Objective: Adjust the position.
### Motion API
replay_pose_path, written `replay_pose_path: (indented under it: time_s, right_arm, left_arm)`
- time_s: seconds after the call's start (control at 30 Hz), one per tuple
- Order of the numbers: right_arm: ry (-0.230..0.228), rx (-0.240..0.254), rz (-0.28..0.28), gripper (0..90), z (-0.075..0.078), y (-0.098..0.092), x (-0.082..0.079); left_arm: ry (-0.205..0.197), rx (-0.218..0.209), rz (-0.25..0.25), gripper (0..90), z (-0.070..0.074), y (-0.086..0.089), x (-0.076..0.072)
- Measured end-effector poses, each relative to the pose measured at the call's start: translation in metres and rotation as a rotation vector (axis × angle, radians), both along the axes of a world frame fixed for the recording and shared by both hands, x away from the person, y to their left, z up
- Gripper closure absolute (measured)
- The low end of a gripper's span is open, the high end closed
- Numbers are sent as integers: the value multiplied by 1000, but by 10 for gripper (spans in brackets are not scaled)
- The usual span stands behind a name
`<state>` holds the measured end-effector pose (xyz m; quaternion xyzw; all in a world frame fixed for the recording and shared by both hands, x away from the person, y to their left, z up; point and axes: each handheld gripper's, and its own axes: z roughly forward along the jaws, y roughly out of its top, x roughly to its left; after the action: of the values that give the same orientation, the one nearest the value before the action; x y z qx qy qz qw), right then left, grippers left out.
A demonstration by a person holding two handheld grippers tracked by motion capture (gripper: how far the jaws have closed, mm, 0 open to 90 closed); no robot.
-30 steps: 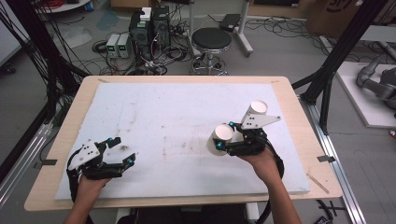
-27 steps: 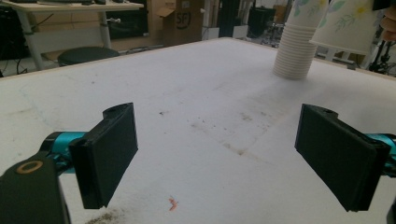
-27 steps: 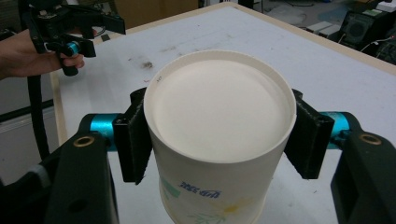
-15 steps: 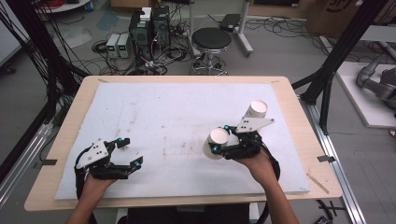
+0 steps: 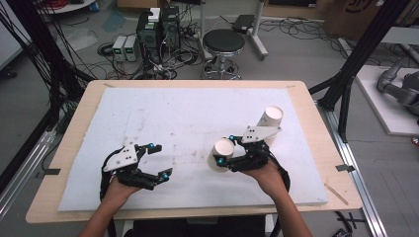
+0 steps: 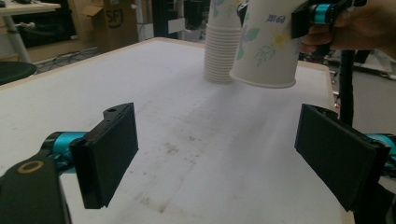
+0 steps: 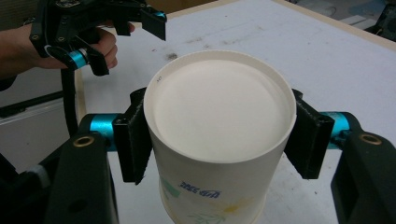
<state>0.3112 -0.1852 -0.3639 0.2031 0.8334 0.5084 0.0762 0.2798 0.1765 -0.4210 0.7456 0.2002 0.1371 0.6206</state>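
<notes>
Right hand-held gripper (image 5: 223, 150) pinching a paper cup (image 5: 221, 153), apparently off the desk (image 5: 74, 148), cup stack (image 5: 270, 121) behind, left hand-held gripper (image 5: 160, 161) spread, empty.

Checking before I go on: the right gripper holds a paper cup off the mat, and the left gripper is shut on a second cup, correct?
Not quite. The left gripper is open and empty, as the left gripper view shows. The right gripper does hold the paper cup.

Even, diffuse overhead lighting; no hard glare in any view.

The high view is soft and slightly grainy, with faint shadows on the white foam-covered table (image 5: 188, 118). In the gripper views, the near black jaws blur, and the white paper cup with floral print (image 7: 219, 135) casts a pale shadow beneath.
</notes>
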Motion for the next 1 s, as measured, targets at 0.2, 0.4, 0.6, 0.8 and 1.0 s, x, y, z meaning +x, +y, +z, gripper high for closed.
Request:
replay_pose_path:
  time_s: [0.2, 0.4, 0.6, 0.8, 1.0]
  right_arm:
    - [7, 7, 4, 344, -2, 0, -1]
    - [6, 9, 9, 344, -2, 1, -2]
    - [8, 6, 19, 344, -2, 4, -3]
    - [13, 5, 26, 344, -3, 6, -4]
    - [10, 8, 37, 345, -3, 9, -4]
  left_arm:
    - [10, 2, -58, 132, 1, -20, 7]
    - [10, 3, -109, 133, 1, -43, 12]
    - [11, 25, -147, 133, -2, -64, 15]
    - [17, 31, -170, 132, -4, -78, 17]
    - [19, 39, -191, 133, -3, -92, 21]
